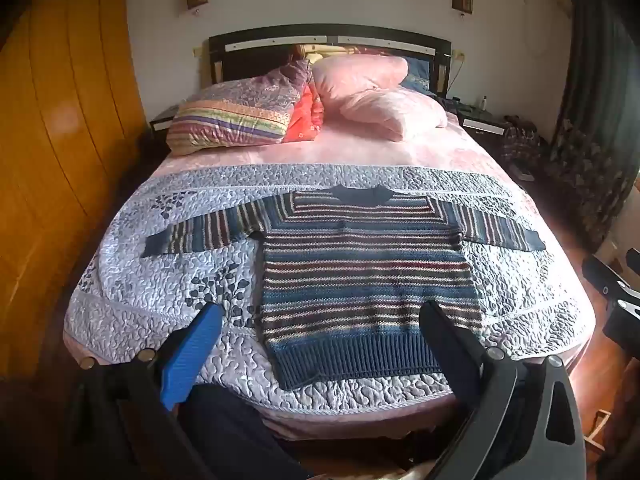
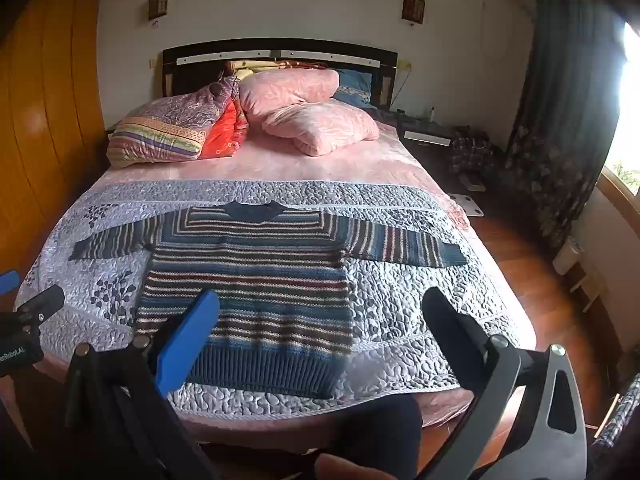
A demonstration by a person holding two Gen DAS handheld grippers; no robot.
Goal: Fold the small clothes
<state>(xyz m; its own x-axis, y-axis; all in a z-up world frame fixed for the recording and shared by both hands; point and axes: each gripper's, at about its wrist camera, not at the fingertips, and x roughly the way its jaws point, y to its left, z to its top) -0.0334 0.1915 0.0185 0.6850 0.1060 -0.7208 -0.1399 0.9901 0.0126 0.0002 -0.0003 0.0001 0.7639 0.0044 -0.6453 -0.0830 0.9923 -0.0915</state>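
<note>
A double bed (image 1: 400, 152) fills your view, its pink sheet bare toward the dark headboard (image 2: 280, 50) and its near half covered by a grey quilted bedspread (image 1: 132, 300). Flat on that bedspread, front up, lies the striped knit sweater (image 1: 360, 272), both sleeves stretched straight out to the sides and the ribbed hem nearest you, close to the foot edge. At the head, a striped pillow (image 1: 232, 120) and two pink pillows (image 2: 308, 112) sit piled together. Your left gripper (image 1: 320, 320) hangs above the foot of the bed with its fingers spread wide and nothing between them: seen from its wrist, the blue finger sits over bare quilt beside the sweater's lower corner, the black one over the opposite lower corner. Your right gripper (image 2: 320, 308) is likewise spread and empty, its blue finger framed over the sweater's lower body and its black finger over the quilt, clear of the garment.
</note>
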